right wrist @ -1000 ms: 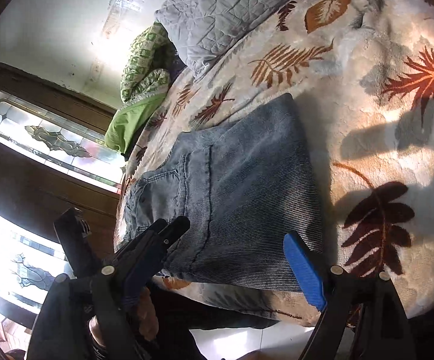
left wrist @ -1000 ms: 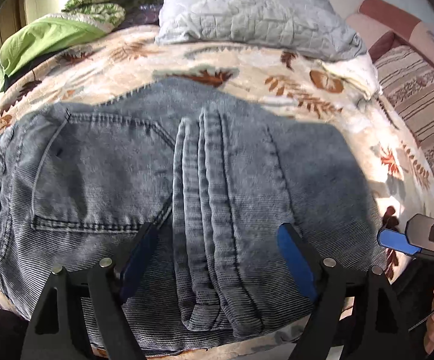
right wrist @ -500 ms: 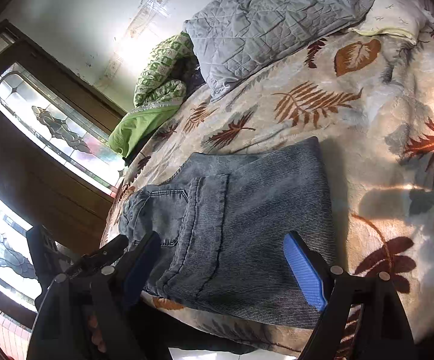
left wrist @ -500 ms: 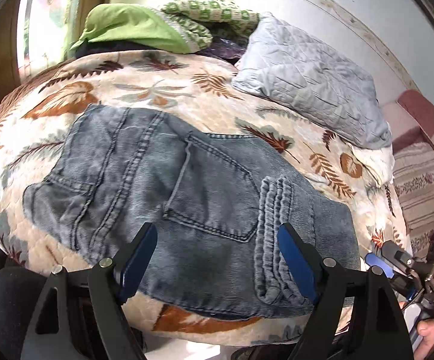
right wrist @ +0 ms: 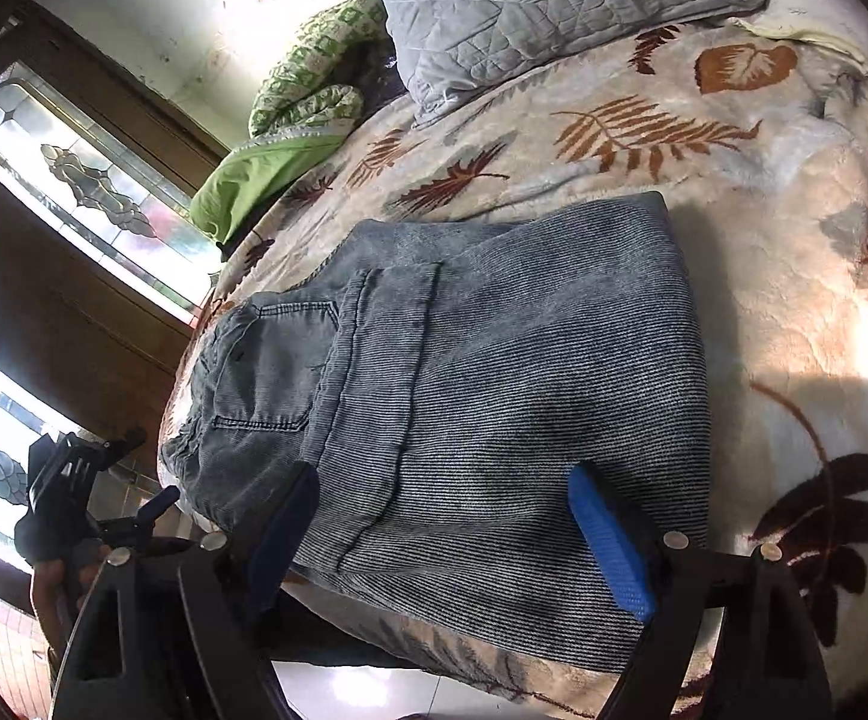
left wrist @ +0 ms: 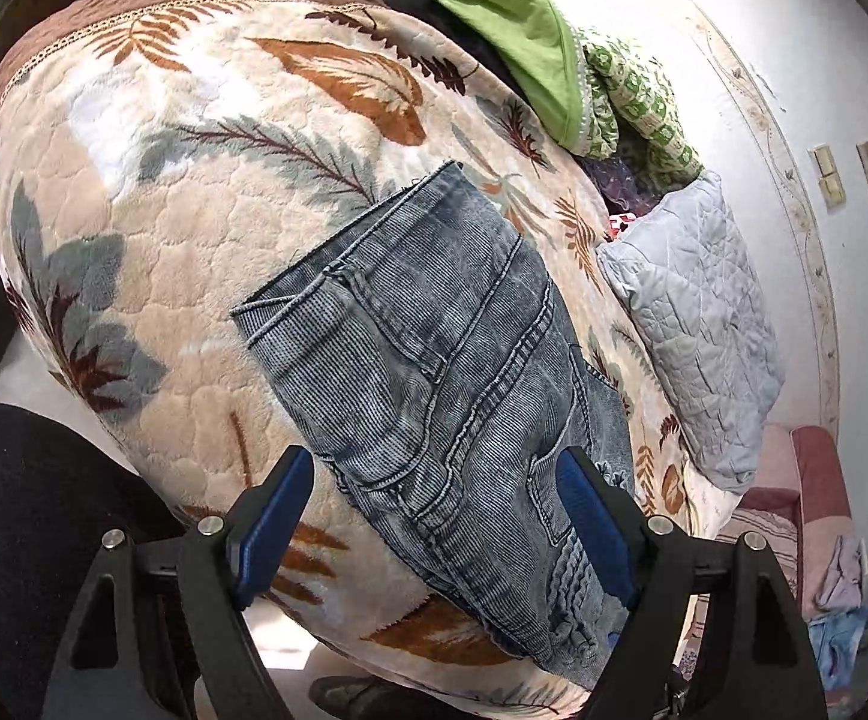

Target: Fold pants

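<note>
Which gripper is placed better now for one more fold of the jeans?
Probably the right gripper: it is open over the near edge of the folded blue-grey corduroy jeans. The left gripper is open at their waistband end.

Our left gripper (left wrist: pixel 434 516) has two black arms ending in flat blue fingers (left wrist: pixel 592 531) with a finely ribbed face. Each arm is a black frame with a triangular cut-out, and we count four round silver screws (left wrist: pixel 657 525) across the top, two on each side. Our right gripper (right wrist: pixel 448 540) is built the same way: black frame, silver screw heads, and blue fingers (right wrist: pixel 610 546), one brightly lit, the other in shadow. In the right wrist view we also see our left hand (right wrist: pixel 59 579), bare-skinned, wrapped around a black handle.
</note>
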Action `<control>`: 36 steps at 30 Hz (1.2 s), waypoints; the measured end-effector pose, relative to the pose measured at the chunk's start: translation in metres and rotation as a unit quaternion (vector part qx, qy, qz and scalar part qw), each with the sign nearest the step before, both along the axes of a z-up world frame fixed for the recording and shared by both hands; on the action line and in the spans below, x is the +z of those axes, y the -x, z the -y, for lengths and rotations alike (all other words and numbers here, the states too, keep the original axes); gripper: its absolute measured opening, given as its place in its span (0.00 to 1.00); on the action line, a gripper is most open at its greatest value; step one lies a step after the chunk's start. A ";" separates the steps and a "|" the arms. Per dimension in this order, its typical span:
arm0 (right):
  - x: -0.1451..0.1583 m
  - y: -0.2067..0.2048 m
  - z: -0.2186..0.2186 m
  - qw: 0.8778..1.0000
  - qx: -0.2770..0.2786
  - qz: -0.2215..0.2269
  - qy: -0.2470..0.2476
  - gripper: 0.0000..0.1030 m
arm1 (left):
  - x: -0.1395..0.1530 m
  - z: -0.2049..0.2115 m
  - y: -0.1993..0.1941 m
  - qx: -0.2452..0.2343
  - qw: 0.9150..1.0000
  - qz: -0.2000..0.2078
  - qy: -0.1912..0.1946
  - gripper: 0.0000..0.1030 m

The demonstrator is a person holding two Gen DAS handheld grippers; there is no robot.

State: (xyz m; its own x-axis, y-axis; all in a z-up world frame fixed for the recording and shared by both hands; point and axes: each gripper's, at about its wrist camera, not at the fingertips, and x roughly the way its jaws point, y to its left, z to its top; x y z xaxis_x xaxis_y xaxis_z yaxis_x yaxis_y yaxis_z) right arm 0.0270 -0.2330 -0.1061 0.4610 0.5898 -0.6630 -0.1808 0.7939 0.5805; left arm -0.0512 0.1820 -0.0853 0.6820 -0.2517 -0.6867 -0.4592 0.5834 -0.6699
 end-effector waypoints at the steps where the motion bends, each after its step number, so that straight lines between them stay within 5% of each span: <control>1: -0.001 0.000 0.001 1.000 -0.001 0.000 -0.003 0.85 | -0.003 0.000 -0.003 -0.002 1.000 -0.002 0.004 0.81; 19: -0.005 0.000 0.000 1.000 -0.002 0.007 -0.006 0.85 | -0.026 -0.007 -0.021 -0.001 1.000 -0.016 0.013 0.84; 28: -0.006 0.002 0.005 1.000 -0.003 0.007 -0.021 0.85 | -0.022 0.003 -0.029 -0.015 0.999 -0.015 -0.028 0.87; 36: -0.006 0.002 0.004 1.000 -0.002 0.011 -0.015 0.85 | -0.023 0.002 -0.028 -0.019 0.999 -0.013 -0.027 0.87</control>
